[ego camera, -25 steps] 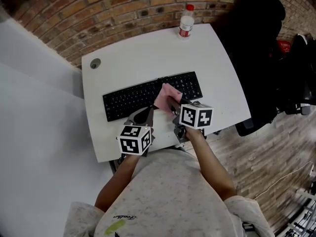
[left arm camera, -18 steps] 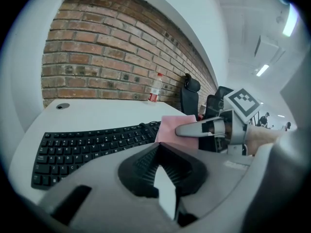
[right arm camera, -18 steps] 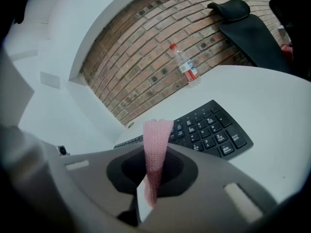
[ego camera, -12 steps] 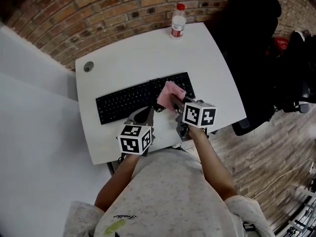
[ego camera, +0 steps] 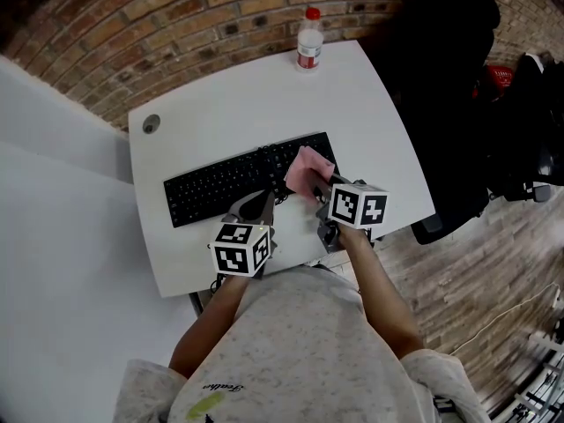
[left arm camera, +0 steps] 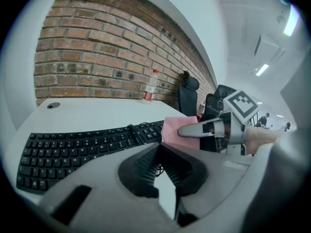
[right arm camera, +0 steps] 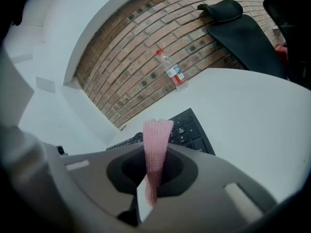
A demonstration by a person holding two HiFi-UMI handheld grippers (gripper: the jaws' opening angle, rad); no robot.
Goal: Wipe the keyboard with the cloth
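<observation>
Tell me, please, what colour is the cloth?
The cloth is pink, shown best in the right gripper view.

An office workspace: a white table [ego camera: 370, 122] with a cable grommet [ego camera: 151, 123] carries a black keyboard [ego camera: 220, 183], with a black office chair [ego camera: 441, 86] alongside. A bare brick wall [ego camera: 176, 25] stands behind, and strip lights [left arm camera: 262, 70] line the ceiling.

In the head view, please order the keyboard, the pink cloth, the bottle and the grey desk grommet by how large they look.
1. keyboard
2. pink cloth and bottle: too alike to rank; the right gripper covers part of the cloth.
3. grey desk grommet
</observation>
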